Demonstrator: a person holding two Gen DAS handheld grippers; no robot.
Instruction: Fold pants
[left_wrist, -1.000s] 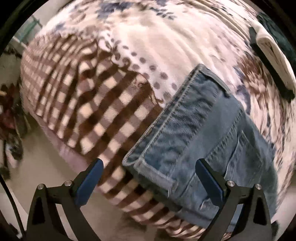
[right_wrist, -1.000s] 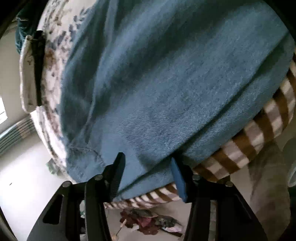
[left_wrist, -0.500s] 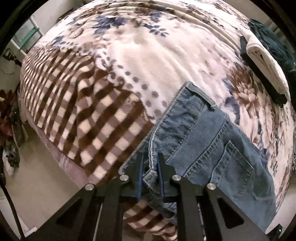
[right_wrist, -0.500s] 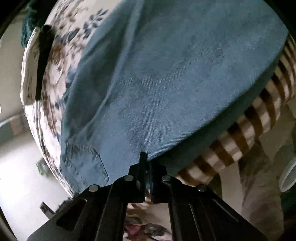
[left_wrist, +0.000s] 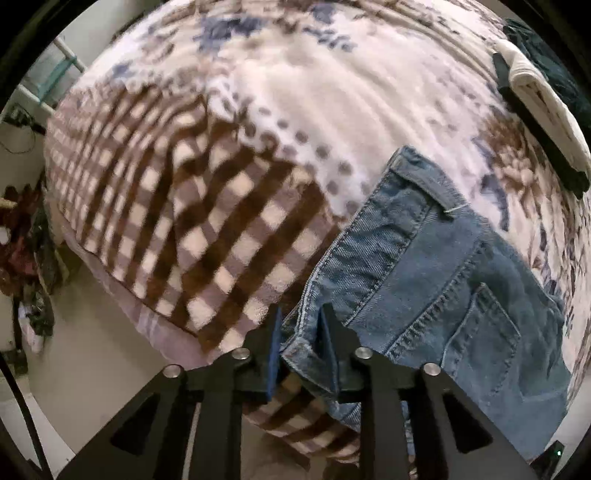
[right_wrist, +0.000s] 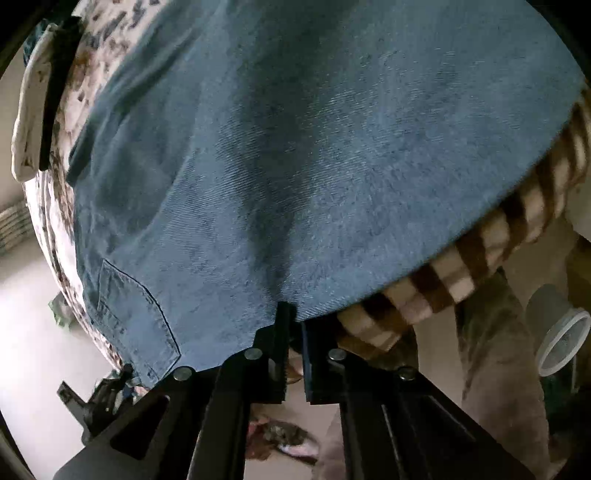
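Observation:
Blue denim pants (left_wrist: 436, 273) lie on a bed with a flowered and brown-checked blanket (left_wrist: 207, 206), their waistband and a back pocket facing up. My left gripper (left_wrist: 301, 332) is shut on the waistband corner at the bed's near edge, the fabric bunched between its blue pads. In the right wrist view the pants (right_wrist: 314, 147) fill most of the frame. My right gripper (right_wrist: 293, 317) is shut on their near edge, where the denim overhangs the checked blanket (right_wrist: 461, 280).
Folded white and dark clothes (left_wrist: 535, 85) lie on the bed's far right; they also show in the right wrist view (right_wrist: 33, 103). Beige floor (left_wrist: 92, 314) lies below the bed edge, with clutter (left_wrist: 26, 236) at left. A person's trouser leg (right_wrist: 495, 369) stands right.
Both grippers were open one second ago and have closed on the pants' near edge. The held edges have since lifted slightly.

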